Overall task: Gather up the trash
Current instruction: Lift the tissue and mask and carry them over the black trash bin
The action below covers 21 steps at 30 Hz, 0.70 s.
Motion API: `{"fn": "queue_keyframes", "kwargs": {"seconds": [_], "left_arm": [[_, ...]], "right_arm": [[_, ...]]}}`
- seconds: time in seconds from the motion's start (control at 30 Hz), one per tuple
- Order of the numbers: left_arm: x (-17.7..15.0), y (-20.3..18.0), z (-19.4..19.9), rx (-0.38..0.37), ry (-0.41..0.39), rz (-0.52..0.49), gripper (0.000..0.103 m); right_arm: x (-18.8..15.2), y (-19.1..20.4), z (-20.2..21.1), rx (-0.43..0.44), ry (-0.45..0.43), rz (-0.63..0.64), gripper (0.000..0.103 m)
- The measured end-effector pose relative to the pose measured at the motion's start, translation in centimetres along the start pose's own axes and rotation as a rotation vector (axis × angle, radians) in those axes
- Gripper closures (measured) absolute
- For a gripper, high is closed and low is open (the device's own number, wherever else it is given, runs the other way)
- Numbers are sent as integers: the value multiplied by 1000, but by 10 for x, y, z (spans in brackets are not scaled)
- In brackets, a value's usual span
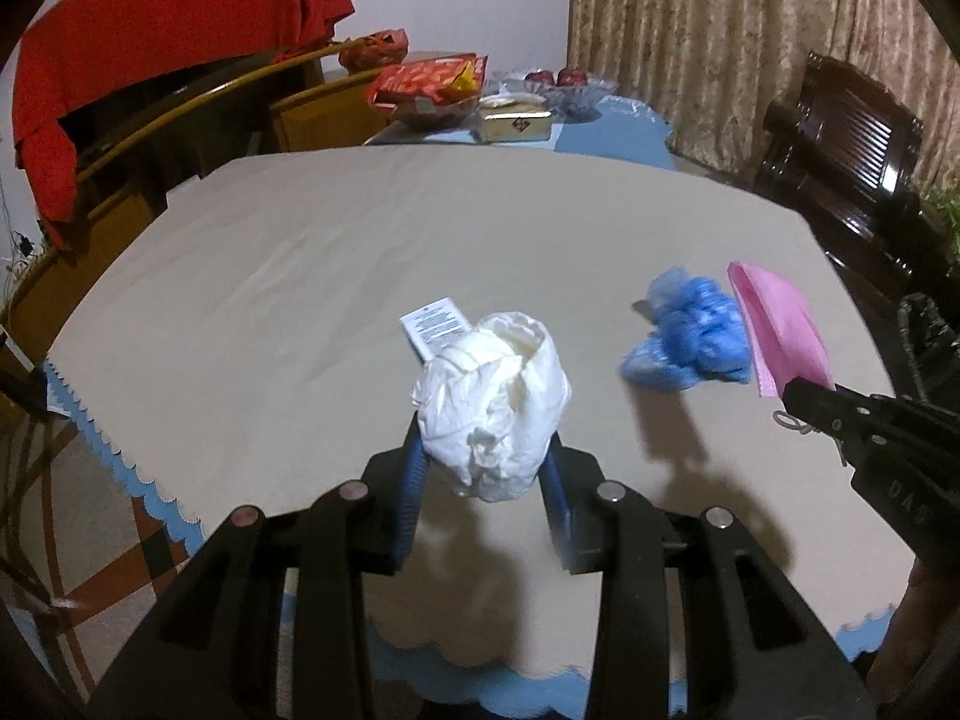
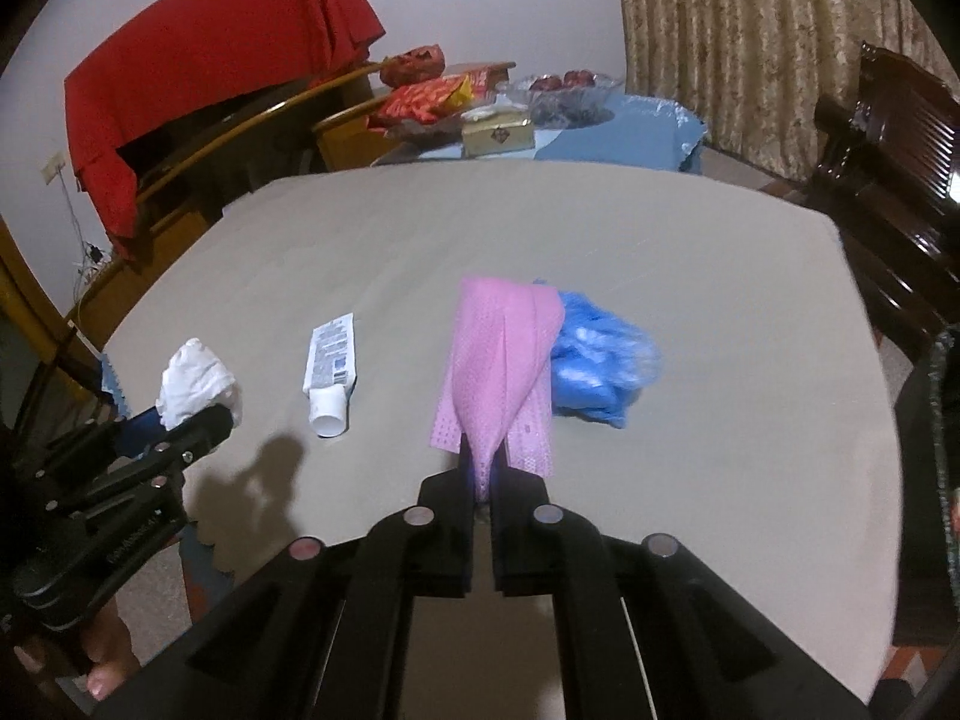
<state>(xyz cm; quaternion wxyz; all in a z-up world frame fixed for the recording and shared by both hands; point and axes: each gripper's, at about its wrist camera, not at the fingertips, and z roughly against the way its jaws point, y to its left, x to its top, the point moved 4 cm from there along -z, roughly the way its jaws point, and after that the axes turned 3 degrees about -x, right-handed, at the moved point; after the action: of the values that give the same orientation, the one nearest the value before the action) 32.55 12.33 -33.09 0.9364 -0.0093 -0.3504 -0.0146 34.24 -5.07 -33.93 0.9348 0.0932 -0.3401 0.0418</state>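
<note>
My left gripper (image 1: 486, 447) is shut on a crumpled white paper wad (image 1: 492, 402), held above the beige table (image 1: 300, 276). Partly hidden behind the wad, a white tube (image 1: 435, 327) lies on the table. My right gripper (image 2: 483, 462) is shut on a pink face mask (image 2: 498, 360), which stands up from its jaws above the table. A crumpled blue plastic cover (image 2: 600, 372) lies just right of the mask. The right wrist view also shows the tube (image 2: 330, 360) lying cap towards me and the left gripper (image 2: 204, 420) with the wad (image 2: 198, 384) at the left.
Beyond the beige table stands a blue-clothed table (image 1: 618, 132) with red snack packs (image 1: 432, 81), a gold box (image 1: 516, 123) and a glass fruit bowl (image 1: 558, 87). A dark wooden chair (image 1: 840, 144) is at the right, a red cloth (image 1: 168, 48) at the left. A dark bin-like object (image 1: 924, 330) sits at the right edge.
</note>
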Motion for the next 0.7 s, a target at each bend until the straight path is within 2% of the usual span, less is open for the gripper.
{"fn": "queue_keyframes", "kwargs": {"seconds": [0.53,0.7], "left_arm": [[6,-70,60,-41,-17,20,69],[5,-100,75,-60,-15,-3,69]], "right_arm": [[-3,-49,70,-38,-44,-19,99],[-1,-67,95,-56,-70,-15,99]]}}
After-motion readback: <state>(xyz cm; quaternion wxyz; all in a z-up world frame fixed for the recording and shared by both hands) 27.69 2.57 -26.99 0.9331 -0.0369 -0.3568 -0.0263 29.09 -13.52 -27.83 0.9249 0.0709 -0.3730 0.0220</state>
